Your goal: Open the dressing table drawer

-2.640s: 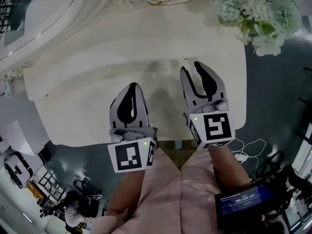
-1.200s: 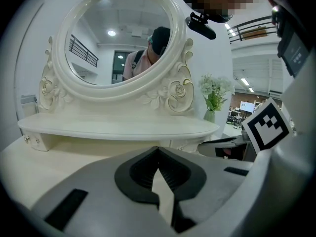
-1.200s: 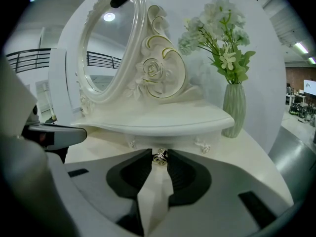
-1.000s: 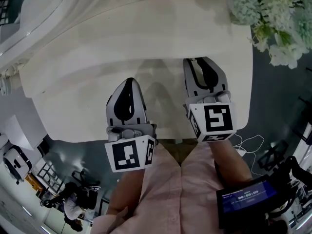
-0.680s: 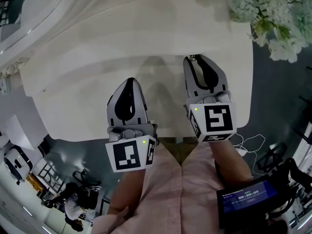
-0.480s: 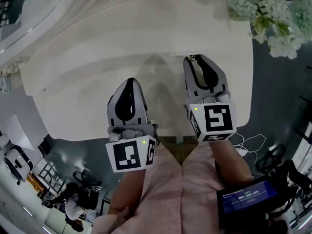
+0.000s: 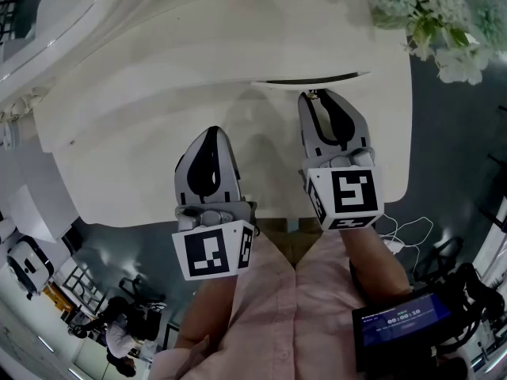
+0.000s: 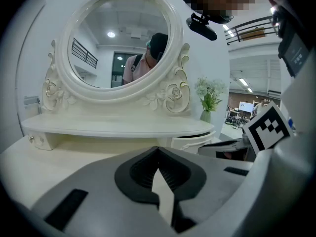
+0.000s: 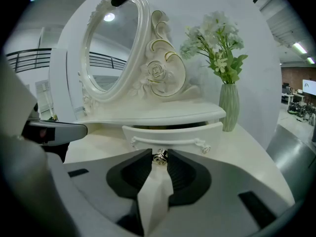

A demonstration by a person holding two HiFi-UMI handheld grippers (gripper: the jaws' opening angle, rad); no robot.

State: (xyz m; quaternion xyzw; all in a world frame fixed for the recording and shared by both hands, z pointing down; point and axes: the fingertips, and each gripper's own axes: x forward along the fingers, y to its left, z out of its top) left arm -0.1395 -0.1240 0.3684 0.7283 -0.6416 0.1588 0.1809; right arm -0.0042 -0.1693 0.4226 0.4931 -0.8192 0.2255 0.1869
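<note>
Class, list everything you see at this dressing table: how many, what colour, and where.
dressing table: one, cream-white, under both grippers.
mirror: one, oval, white frame, at the table's back.
drawer: one, white, below the mirror, pulled slightly out.
knob: one, silvery, middle of the drawer front.
vase: one, pale green, on the table right of the drawer.
flowers: one bunch, white and green, in the vase.
screen device: one, dark, lower right of the head view.
right gripper: one, grey and black, jaws closed on the knob.
left gripper: one, grey and black, jaws together, empty, above the table.
</note>
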